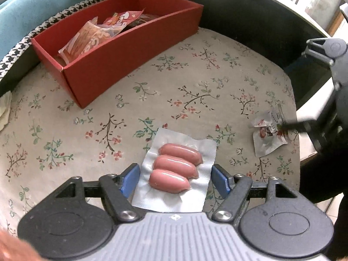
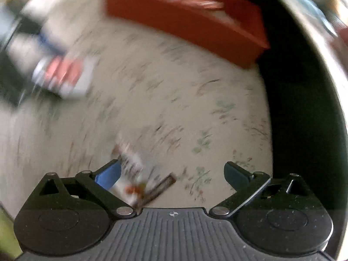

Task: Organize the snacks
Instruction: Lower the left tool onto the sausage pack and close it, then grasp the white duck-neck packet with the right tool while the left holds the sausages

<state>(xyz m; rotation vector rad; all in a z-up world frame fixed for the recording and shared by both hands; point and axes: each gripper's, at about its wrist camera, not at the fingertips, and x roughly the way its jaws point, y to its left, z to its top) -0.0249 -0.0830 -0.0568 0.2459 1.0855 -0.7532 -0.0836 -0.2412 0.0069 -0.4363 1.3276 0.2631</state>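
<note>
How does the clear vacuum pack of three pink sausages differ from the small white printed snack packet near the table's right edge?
The clear vacuum pack of three pink sausages is larger and see-through; the small white printed snack packet is opaque and crumpled. The sausage pack lies centred between the left gripper's open jaws; the packet sits off-centre by the right gripper. Both rest on the floral tablecloth, outside the red box.

A floral cloth covers the desk [image 1: 174, 82]. A red box [image 1: 121, 50] of snack packets sits at its far left. Nearer than the box lies a sausage pack [image 1: 176, 171]; well right of that, a small sachet [image 1: 268, 134].
</note>
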